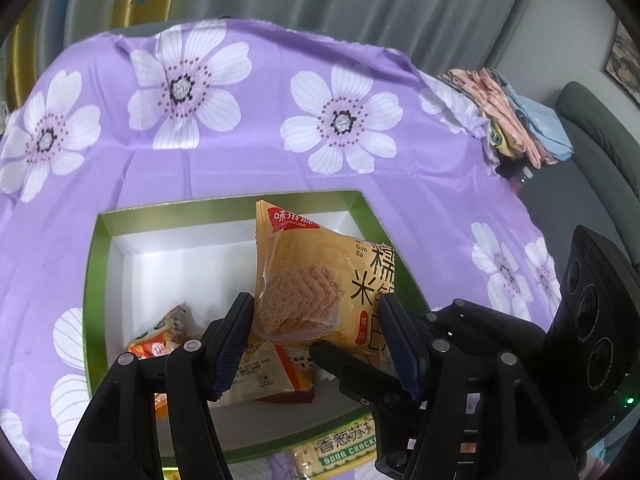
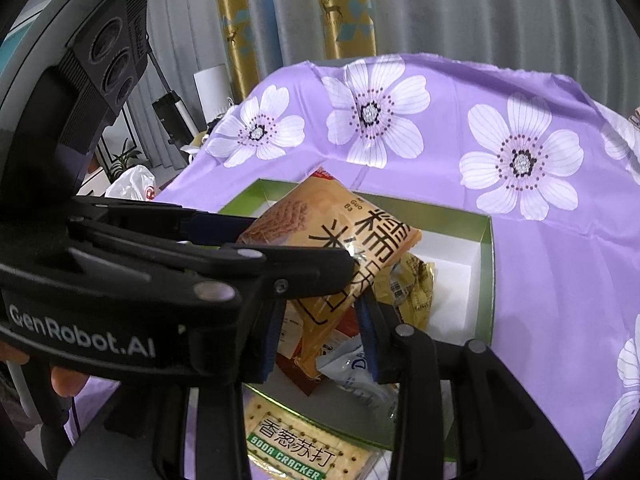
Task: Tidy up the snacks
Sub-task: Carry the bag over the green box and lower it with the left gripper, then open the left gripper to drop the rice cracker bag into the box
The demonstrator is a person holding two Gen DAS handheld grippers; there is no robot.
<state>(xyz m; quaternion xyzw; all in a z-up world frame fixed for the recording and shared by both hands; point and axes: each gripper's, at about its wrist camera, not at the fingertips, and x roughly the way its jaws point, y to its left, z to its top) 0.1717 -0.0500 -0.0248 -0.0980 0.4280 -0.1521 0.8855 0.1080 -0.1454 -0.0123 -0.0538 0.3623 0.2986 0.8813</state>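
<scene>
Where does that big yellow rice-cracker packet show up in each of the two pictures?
Left wrist view: the rice-cracker packet sits just below the middle, between the left gripper's fingers, over the box.
Right wrist view: the same packet is at centre, tilted, between the right gripper's fingers.
Shared landmark: the green-rimmed box with a white inside, on the purple flowered cloth.

The rice-cracker packet [image 1: 316, 272] hangs over the box [image 1: 90, 280], small packets [image 1: 160, 340] inside, soda crackers [image 2: 304, 452] before it.
</scene>
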